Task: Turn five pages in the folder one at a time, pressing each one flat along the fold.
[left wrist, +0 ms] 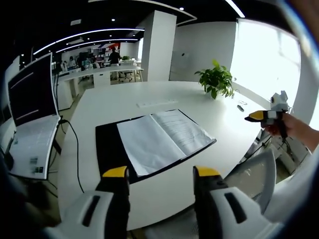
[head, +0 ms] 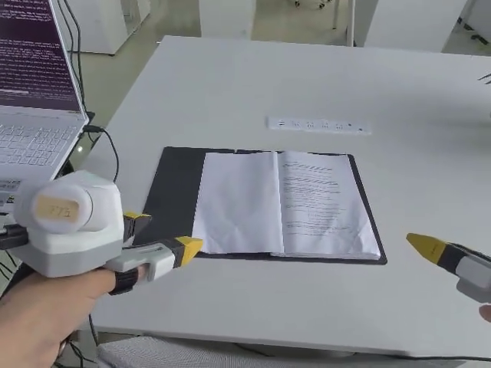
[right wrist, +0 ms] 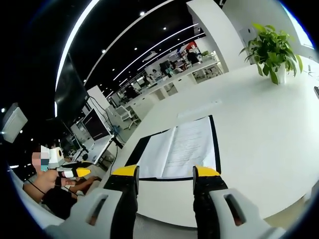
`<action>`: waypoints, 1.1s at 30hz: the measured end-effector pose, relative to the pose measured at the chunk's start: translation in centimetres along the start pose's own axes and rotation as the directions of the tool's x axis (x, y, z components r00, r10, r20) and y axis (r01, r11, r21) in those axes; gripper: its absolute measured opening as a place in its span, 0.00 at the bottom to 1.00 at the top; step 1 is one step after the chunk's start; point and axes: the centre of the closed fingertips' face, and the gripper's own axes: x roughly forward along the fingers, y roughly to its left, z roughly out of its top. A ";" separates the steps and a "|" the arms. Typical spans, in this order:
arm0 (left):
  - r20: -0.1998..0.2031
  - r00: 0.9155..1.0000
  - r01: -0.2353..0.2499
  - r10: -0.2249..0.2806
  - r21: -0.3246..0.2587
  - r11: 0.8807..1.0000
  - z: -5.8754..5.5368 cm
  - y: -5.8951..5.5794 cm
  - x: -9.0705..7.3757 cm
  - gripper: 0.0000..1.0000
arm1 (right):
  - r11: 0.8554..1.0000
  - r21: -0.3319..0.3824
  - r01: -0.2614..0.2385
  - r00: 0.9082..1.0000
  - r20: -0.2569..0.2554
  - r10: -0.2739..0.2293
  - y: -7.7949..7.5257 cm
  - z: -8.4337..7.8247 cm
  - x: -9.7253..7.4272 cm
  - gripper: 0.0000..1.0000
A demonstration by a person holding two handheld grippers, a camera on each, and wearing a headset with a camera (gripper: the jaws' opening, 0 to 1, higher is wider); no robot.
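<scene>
Item: folder (head: 276, 203), open flat on the white table (head: 307, 77), ahead of my tools. My left gripper (left wrist: 162, 173) and right gripper (right wrist: 165, 172): jaws apart, empty. Risk: a coarse pinch may lift two sheets (head: 318, 203) or crumple one.

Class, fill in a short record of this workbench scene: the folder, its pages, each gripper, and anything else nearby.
Folder: black, lying open on the white table
Left page: blank
Right page: printed text
Left gripper: open, holding nothing, near the folder's left corner
Right gripper: open, holding nothing, clear of the folder
Power strip: beyond the folder
Laptop: open, left of the table
</scene>
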 end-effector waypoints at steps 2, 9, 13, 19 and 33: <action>-0.012 1.000 0.003 -0.003 0.013 1.000 -0.2 -0.2 0.7 0.50 | 1.000 0.004 0.000 1.000 -0.005 0.000 -0.3 -0.2 0.1 0.41; -0.021 0.999 0.029 -0.028 0.034 0.999 0.0 -1.6 3.6 0.50 | 1.000 0.025 0.004 1.000 -0.019 -0.004 -1.4 -0.9 0.6 0.41; -0.021 0.998 0.057 -0.056 0.054 0.997 0.2 -3.4 6.3 0.50 | 0.999 0.039 0.003 1.000 -0.028 -0.002 -1.9 -1.4 1.0 0.40; -0.027 0.994 0.112 -0.110 0.113 0.987 0.2 -6.4 11.1 0.51 | 0.998 0.055 0.004 0.999 -0.043 -0.001 -2.8 -2.2 1.7 0.40; -0.082 0.981 0.188 -0.176 0.167 0.968 -0.7 -11.5 20.1 0.48 | 0.995 0.097 0.020 0.998 -0.065 -0.014 -5.3 -3.7 3.6 0.37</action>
